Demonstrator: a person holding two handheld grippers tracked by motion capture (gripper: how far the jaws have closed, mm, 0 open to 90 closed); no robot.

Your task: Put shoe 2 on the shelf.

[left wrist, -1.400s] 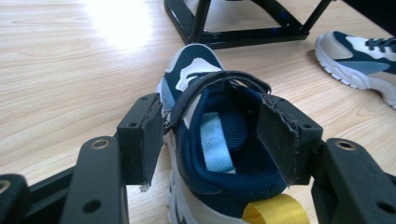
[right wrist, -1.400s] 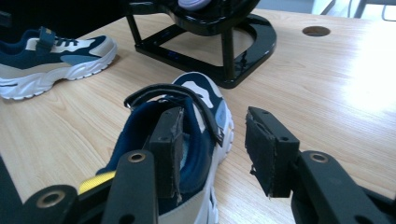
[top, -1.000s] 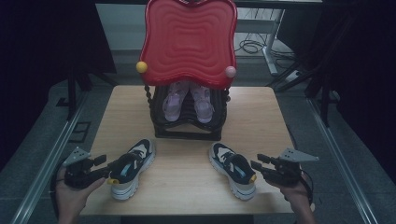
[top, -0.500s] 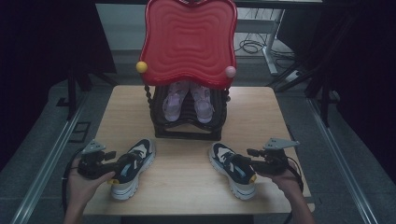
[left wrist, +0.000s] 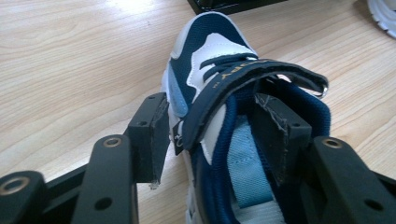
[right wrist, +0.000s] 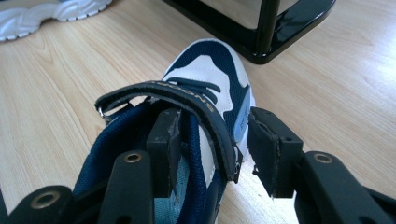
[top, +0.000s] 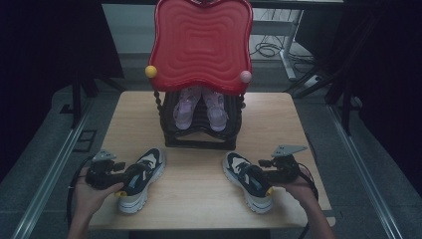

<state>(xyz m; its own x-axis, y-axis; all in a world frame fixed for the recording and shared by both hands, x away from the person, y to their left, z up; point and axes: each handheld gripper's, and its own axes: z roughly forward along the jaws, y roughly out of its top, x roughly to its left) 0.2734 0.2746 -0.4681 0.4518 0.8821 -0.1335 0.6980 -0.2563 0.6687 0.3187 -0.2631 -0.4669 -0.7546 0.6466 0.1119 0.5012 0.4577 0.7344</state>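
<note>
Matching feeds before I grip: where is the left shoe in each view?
High view: left shoe, lower left of the table.
Left gripper view: shoe in the centre, toe up.
Right gripper view: its white sole, top left corner.
Shared landmark: black rack base.

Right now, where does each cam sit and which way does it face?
High view: above the near table edge, facing forward and down; both forearms, left gripper, right gripper.
Left gripper view: rides the left gripper, faces along its fingers astride the left shoe.
Right gripper view: same, fingers astride the right shoe.
Shared: the shoes, the black rack.
</note>
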